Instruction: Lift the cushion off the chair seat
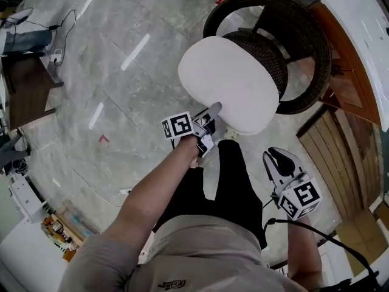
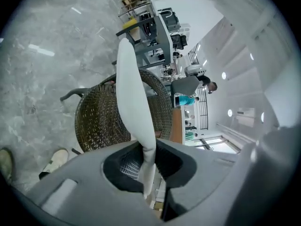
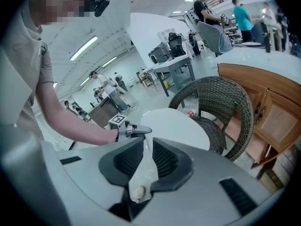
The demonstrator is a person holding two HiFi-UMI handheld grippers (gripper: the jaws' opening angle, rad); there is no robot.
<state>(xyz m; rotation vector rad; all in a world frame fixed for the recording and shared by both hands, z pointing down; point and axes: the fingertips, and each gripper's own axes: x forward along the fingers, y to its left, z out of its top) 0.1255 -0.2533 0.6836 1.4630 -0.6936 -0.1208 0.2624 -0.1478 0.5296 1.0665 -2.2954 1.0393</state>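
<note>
The white oval cushion (image 1: 234, 81) hangs clear of the dark wicker chair (image 1: 304, 53), above and in front of its seat. My left gripper (image 1: 214, 109) is shut on the cushion's near edge. In the left gripper view the cushion (image 2: 134, 98) stands edge-on, pinched between the jaws (image 2: 148, 147), with the chair (image 2: 99, 121) behind it. My right gripper (image 1: 273, 157) hangs lower right, apart from the cushion. In the right gripper view its jaws (image 3: 145, 142) stand close together on a soft white scrap (image 3: 140, 178); beyond them are the cushion (image 3: 176, 126) and the left gripper (image 3: 141, 131).
A wooden cabinet (image 1: 349, 90) with a white top stands right of the chair. Grey marble floor (image 1: 109, 72) spreads to the left, with a small red thing (image 1: 103, 139) on it. My black-trousered legs (image 1: 231, 187) are below the cushion. Other people (image 3: 207, 8) stand at benches far off.
</note>
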